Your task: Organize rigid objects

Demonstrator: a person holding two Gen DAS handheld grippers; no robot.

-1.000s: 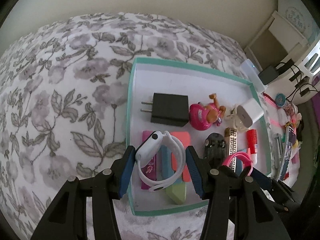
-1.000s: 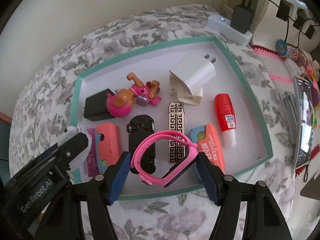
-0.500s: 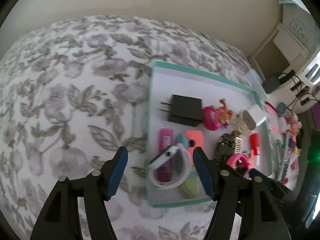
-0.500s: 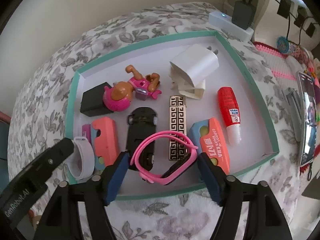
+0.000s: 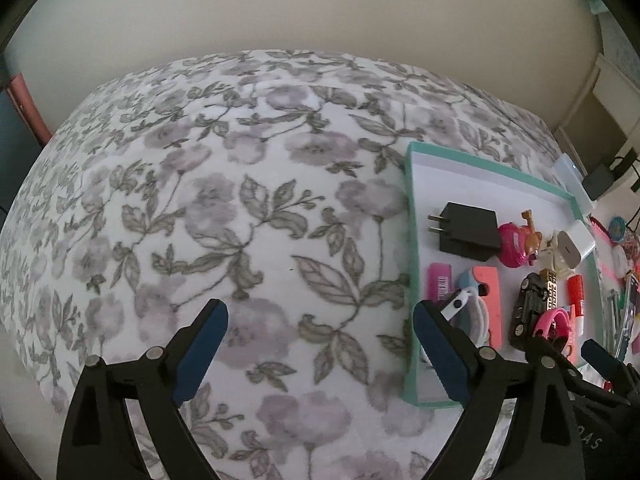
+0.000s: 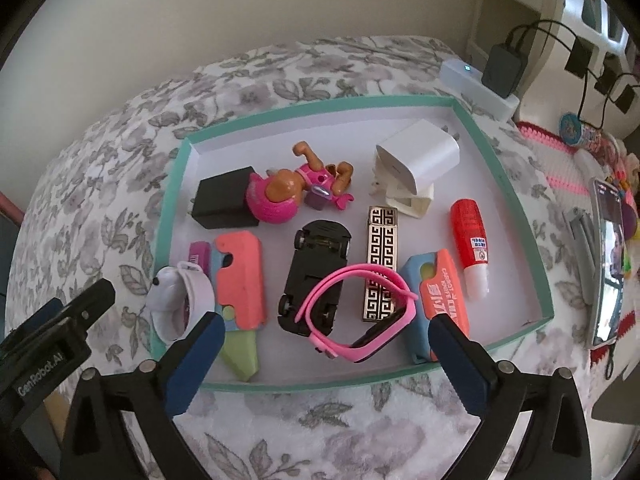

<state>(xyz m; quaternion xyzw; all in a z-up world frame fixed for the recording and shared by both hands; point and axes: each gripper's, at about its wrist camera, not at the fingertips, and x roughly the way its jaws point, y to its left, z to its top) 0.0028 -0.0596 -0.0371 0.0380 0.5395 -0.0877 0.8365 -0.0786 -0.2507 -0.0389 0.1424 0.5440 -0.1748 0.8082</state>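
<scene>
Pink and looped, the kids' smartwatch [image 6: 358, 314] lies in the teal-rimmed tray [image 6: 532, 216], propped on the black toy car [image 6: 316, 276], between the right gripper [image 6: 322, 362]'s opening jaws, untouched. The left gripper [image 5: 320, 354]'s jaws are also spreading, over bare floral bedspread [image 5: 224, 200]. The white watch [image 6: 180, 300] leans at the tray's edge and could tip out.

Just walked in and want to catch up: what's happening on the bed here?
A person is sorting small items into a teal tray on the bedspread with a tool in each hand. The pink watch lies in the tray between the right tool's opening jaws, untouched. The white watch sits at the tray's left edge; the left tool, jaws also opening, is over bare bedspread with nothing between them.
</scene>
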